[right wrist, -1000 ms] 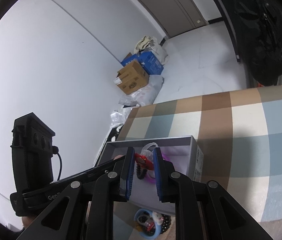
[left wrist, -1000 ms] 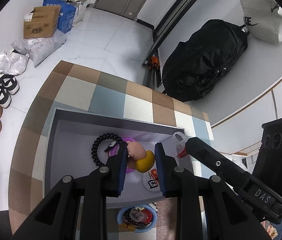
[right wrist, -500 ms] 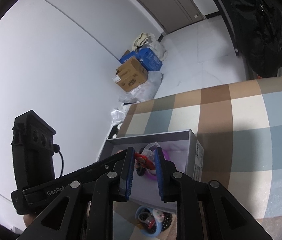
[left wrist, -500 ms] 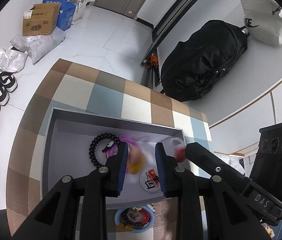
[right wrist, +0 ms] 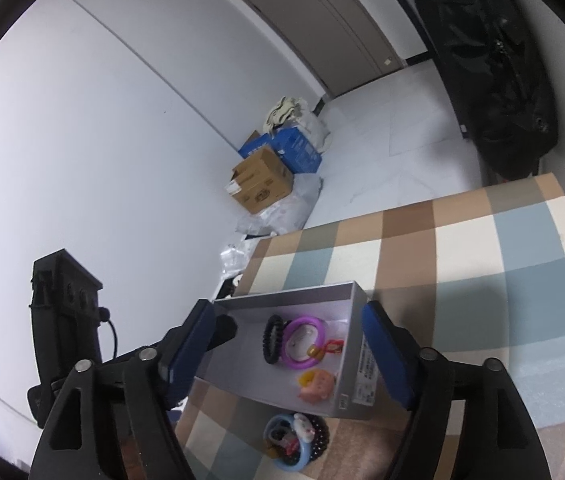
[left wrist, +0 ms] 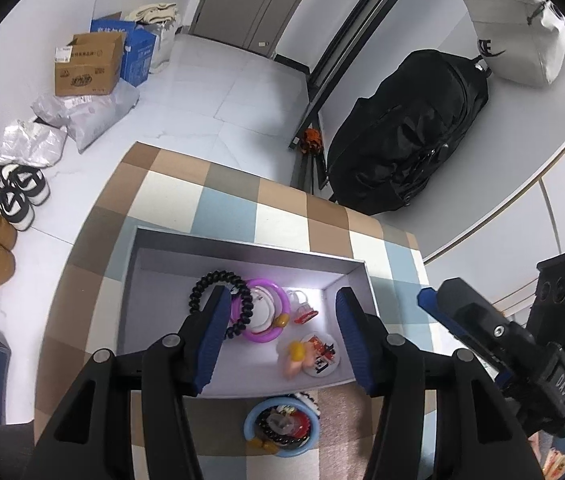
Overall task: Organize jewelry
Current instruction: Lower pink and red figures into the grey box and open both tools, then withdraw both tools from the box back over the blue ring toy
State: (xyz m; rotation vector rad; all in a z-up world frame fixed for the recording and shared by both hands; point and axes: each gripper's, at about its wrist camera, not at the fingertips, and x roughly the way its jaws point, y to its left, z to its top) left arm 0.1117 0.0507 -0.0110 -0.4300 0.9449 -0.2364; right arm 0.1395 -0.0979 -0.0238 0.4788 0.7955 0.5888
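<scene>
A grey box [left wrist: 238,248] is seen at the centre of the left wrist view, set on a checked cloth [left wrist: 226,184]. Inside it lie a black coil band [left wrist: 198,284], a purple ring [left wrist: 278,300], a red charm [left wrist: 304,314], a yellow-and-pink piece [left wrist: 294,356] and a round badge [left wrist: 324,356] whose print cannot be read. Just below the box a blue dish [left wrist: 252,428] of beads and trinkets is placed.

The left gripper [left wrist: 282,336] is held over the box, its jaws opening, with nothing gripped between them. At the right edge the right gripper [right wrist: 286,360] body is marked "DAS"; in its own view its jaws are spread wide and opening, over the box, with nothing held.

On the box's side a label [right wrist: 362,380] is stuck, its text too small to read. In the upper left of the left wrist view a brown carton [left wrist: 86,64] and a blue carton [left wrist: 134,48] bear print that cannot be made out. At upper right a white bag [left wrist: 514,32] shows partial black letters, perhaps "KE".
</scene>
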